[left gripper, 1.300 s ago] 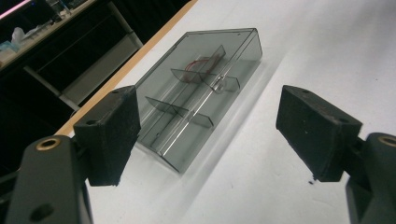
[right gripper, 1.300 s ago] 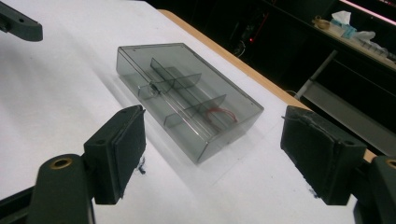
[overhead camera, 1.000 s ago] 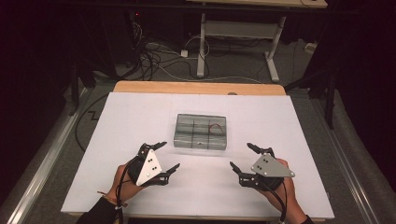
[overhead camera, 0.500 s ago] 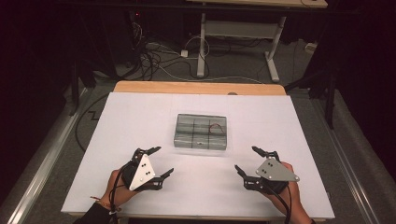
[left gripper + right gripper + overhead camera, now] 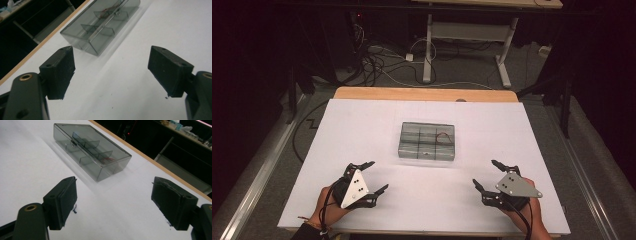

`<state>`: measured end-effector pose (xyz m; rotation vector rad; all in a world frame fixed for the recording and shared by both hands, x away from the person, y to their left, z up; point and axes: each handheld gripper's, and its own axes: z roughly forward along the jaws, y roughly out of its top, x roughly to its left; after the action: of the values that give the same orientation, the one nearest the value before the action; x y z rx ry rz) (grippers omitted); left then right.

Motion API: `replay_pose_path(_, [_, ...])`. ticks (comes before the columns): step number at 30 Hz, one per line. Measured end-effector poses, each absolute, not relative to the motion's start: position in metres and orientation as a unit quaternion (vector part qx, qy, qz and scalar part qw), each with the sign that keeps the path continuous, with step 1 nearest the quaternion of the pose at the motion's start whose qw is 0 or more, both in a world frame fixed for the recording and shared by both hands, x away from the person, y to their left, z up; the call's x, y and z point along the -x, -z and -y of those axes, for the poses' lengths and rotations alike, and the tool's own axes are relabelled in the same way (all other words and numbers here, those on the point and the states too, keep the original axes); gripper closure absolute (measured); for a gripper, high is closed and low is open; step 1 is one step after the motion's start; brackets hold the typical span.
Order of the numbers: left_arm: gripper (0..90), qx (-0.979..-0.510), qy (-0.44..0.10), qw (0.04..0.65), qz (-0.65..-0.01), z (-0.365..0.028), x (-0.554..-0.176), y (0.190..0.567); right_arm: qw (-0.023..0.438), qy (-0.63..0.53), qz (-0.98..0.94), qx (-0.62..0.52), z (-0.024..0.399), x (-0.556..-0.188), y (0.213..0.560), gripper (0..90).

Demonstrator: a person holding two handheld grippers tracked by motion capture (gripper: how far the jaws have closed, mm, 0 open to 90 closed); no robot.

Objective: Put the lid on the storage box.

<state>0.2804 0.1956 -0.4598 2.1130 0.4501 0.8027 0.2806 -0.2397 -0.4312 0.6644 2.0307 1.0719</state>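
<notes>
High view: clear grey compartment box (image 5: pixel 427 141) sits near the middle of the white table (image 5: pixel 362 125), lid closed, w/ dividers inside making small cells. One cell at the far right holds a thin red wire (image 5: pixel 443 138); other contents too small to tell.

Left gripper (image 5: pixel 371 177) is near the front edge, on the left, held by a hand (image 5: pixel 328 200). Its jaws are wide apart, nothing between them. Right gripper (image 5: pixel 487 176) is at the front right, also jaws spread and empty. Both are well apart from the box, one on each side, approx. same row.

Left gripper view: the box (image 5: pixel 100 27) lies ahead, beyond the jaws, not touching. Right gripper view: the box (image 5: pixel 91 150) also ahead and to the left, red wire (image 5: pixel 109 159) visible in the cell at its near end. Wooden table edge (image 5: pixel 422 93) runs behind the box.
</notes>
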Motion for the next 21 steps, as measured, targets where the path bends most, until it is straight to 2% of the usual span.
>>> replay_pose_path(21, [21.4, -0.843, -0.308, 0.385, -0.215, -0.220, -0.283, 0.477, 0.378, -0.398, -0.781, -0.297, 0.278, -0.280, 0.450, 21.3])
